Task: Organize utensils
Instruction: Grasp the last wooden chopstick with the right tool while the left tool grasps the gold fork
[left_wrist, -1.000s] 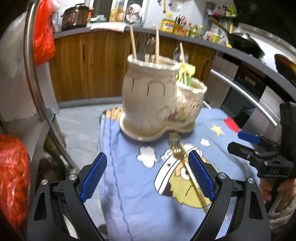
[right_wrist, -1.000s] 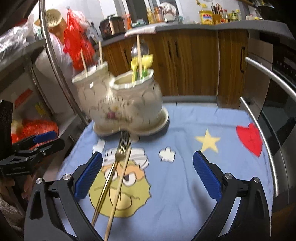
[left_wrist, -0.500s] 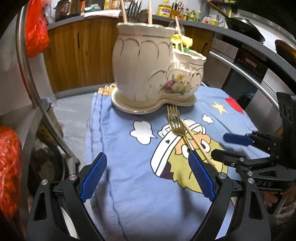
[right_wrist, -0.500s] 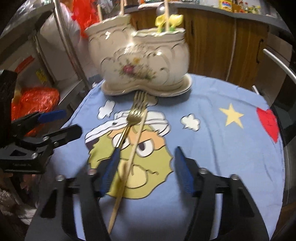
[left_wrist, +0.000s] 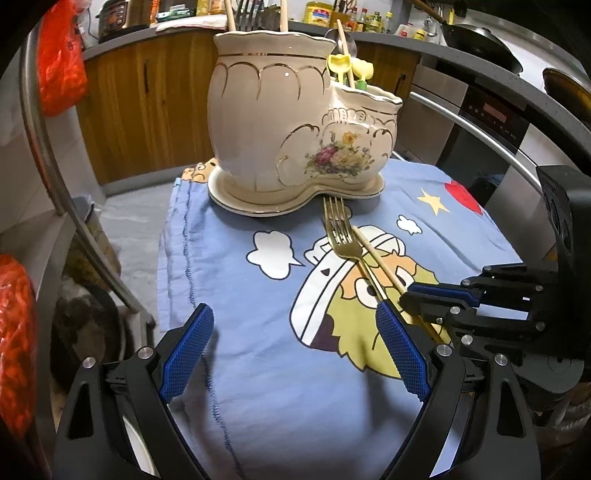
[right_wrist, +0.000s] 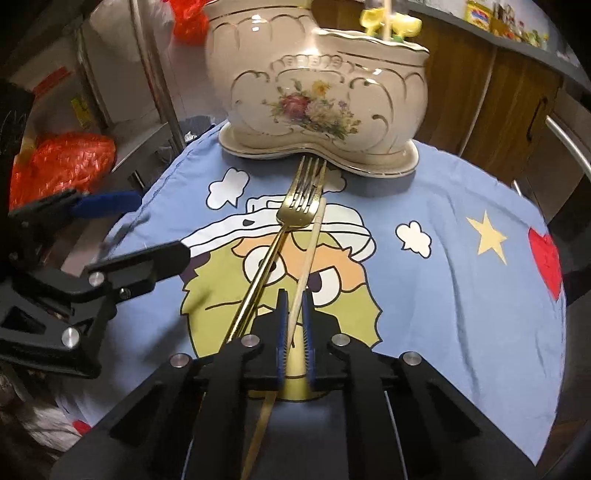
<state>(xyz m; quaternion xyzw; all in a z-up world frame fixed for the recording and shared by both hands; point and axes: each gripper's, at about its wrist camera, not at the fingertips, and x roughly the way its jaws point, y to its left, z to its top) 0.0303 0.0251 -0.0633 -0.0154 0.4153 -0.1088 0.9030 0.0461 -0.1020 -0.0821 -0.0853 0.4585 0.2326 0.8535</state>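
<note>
A gold fork (right_wrist: 299, 206) and a pale wooden chopstick (right_wrist: 312, 243) lie side by side on the blue cartoon cloth (right_wrist: 443, 295), tips toward the cream floral utensil holder (right_wrist: 325, 85). My right gripper (right_wrist: 294, 306) is low over the cloth. Its jaws are closing, with the blue pads pressed on the chopstick's lower part; the fork handle passes just left of them. In the left wrist view the fork (left_wrist: 338, 232), chopstick (left_wrist: 376, 258) and holder (left_wrist: 280, 122) show ahead. My left gripper (left_wrist: 293, 350) hangs open and empty above the cloth, left of the right gripper (left_wrist: 410, 299).
The holder has chopsticks, a spoon and yellow-handled utensils (left_wrist: 347, 66) standing in it. A curved steel rail (left_wrist: 48, 166) and red mesh bags (left_wrist: 18, 325) flank the left side. Wooden cabinets (left_wrist: 147, 110) and an oven (left_wrist: 491, 122) stand behind. The cloth drops off at its left edge.
The right gripper went from wide open to closed around the chopstick while moving down and closer to the cloth. The left gripper sank a little toward the table.
</note>
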